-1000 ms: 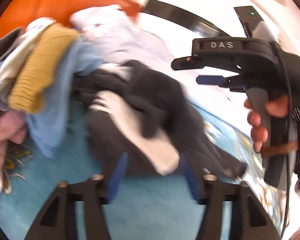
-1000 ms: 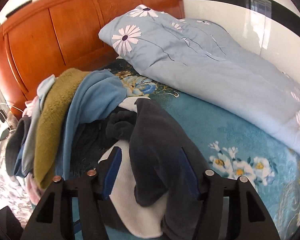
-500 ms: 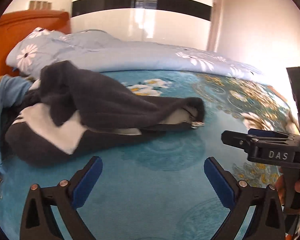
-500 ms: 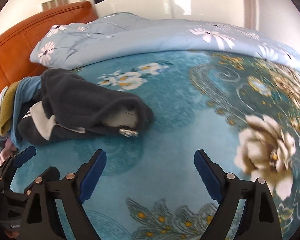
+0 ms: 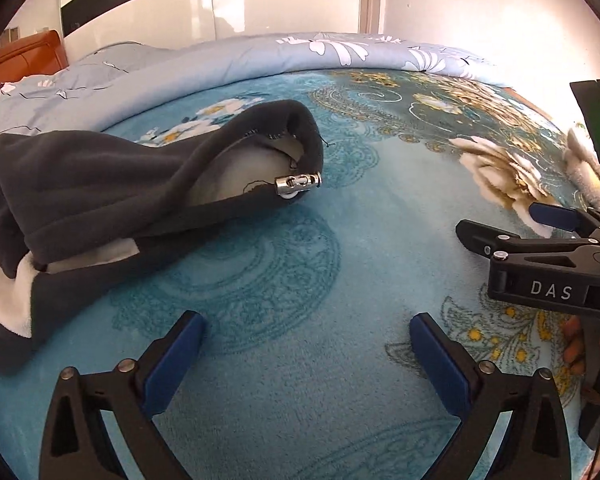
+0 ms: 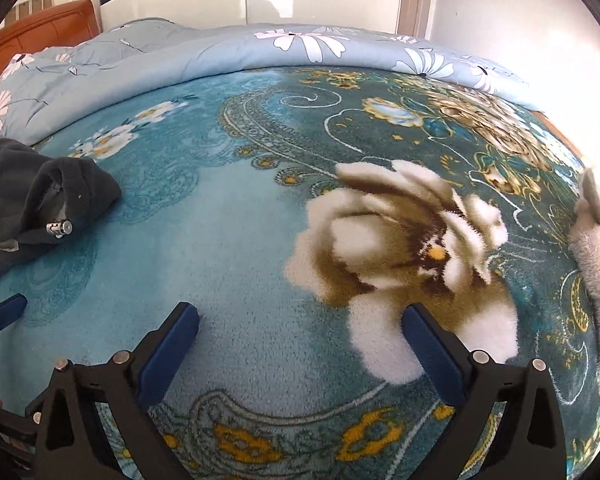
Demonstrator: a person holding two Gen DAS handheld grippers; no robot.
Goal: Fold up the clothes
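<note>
in the left wrist view the left tool sits at the bottom of the frame with its blue-padded fingers spread wide and nothing between them, hovering over the teal flowered blanket on the bed. the dark grey fleece garment lies crumpled at the left of the frame, its white lining showing at the lower left edge, and a metal cord stopper pokes out where the hem opens near the centre. the right tool appears at the right edge of that same frame, seen side-on, well apart from the garment. in the right wrist view the right tool is likewise released, jaws wide and holding nothing, above a big cream flower in the blanket pattern; the garment is only a corner at the left edge. a pale blue daisy-print quilt runs along the top of the frame, with an orange wooden headboard at the upper left.
</note>
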